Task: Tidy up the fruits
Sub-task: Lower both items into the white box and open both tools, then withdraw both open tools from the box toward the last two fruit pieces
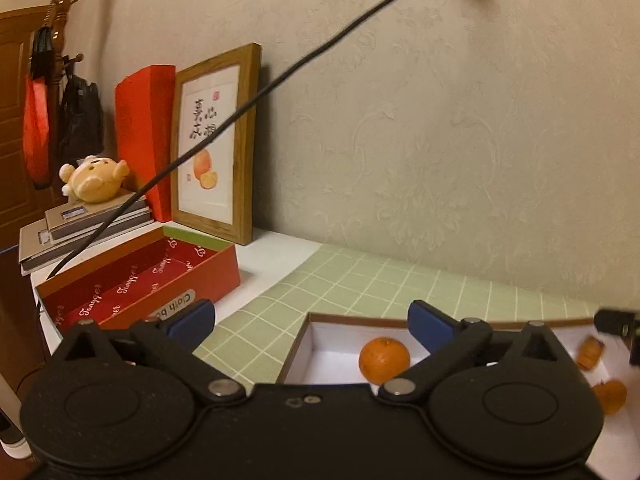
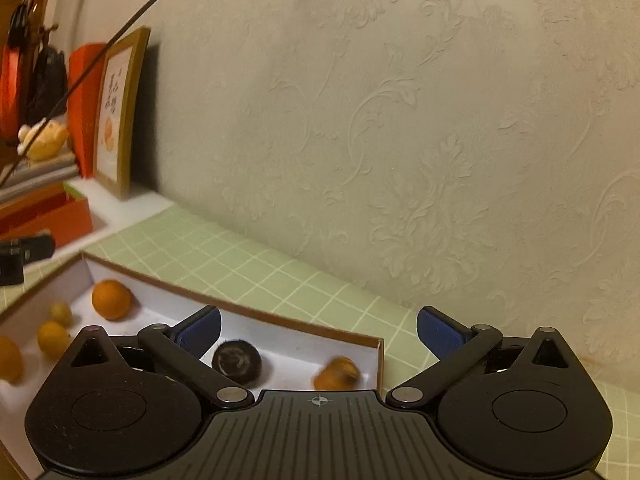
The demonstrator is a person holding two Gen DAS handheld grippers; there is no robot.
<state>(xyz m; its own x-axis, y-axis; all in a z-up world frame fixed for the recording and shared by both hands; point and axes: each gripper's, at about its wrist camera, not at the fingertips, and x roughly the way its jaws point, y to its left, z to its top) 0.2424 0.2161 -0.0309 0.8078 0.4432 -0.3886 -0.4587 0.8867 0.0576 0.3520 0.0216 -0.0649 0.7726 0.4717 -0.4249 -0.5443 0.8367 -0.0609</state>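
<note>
A shallow white box with a brown rim lies on the green checked mat. An orange rests near its far left corner. More small orange fruits lie at the box's left, and a dark round fruit and a blurred orange-brown fruit lie toward its right end. My left gripper hangs open above the box's left corner with nothing between its fingers. My right gripper stands open over the box's right end, its fingers holding nothing.
An open red box sits at the left on the white tabletop, with a framed picture, a red bag and a plush toy on books behind it. A black cable crosses the view. The wall runs close behind the mat.
</note>
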